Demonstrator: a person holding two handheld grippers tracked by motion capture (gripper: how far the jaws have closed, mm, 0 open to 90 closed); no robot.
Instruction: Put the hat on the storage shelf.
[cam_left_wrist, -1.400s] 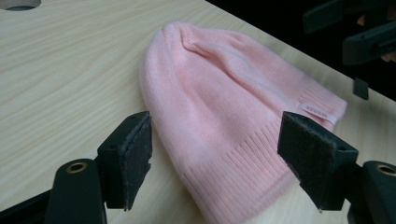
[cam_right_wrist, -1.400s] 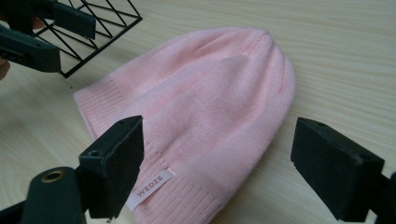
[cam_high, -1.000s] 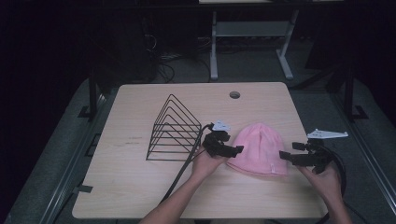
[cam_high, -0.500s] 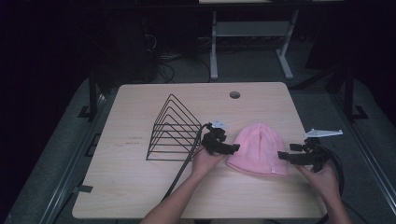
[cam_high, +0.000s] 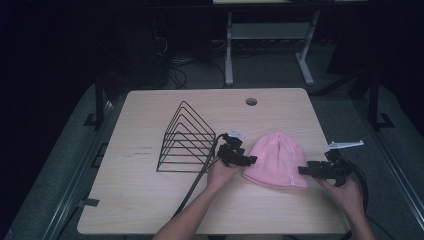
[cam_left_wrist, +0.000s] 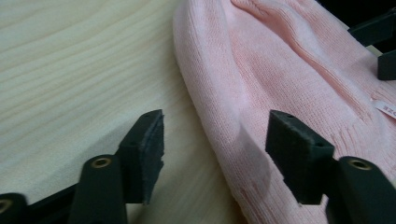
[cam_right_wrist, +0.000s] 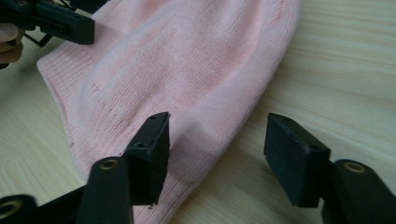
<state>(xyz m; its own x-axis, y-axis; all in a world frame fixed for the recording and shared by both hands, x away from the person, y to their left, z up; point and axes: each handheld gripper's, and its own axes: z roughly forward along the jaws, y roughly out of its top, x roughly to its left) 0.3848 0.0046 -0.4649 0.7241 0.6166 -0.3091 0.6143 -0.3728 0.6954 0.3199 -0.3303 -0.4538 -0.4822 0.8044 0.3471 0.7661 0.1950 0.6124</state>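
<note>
A pink knitted hat (cam_high: 277, 160) lies flat on the wooden table (cam_high: 150, 115), right of centre. My left gripper (cam_high: 247, 160) is at the hat's left edge. In the left gripper view the hat's (cam_left_wrist: 280, 70) folded edge runs between the two jaws (cam_left_wrist: 217, 154), which have just been closing, and the pads stand clear of the knit. My right gripper (cam_high: 304, 170) is at the hat's lower right corner. In the right gripper view the hat's (cam_right_wrist: 187, 60) edge lies between its jaws (cam_right_wrist: 217, 154), also just closing, with gaps at both pads.
A black wire rack (cam_high: 187, 137) of triangular dividers stands just left of the left gripper. A round cable hole (cam_high: 251, 101) is near the table's far edge. The left gripper's cable (cam_high: 192, 192) trails toward the front edge. Dark floor surrounds the table.
The right gripper has crept left onto the hat's corner. The left gripper has barely shifted. The hat lies where it was.
</note>
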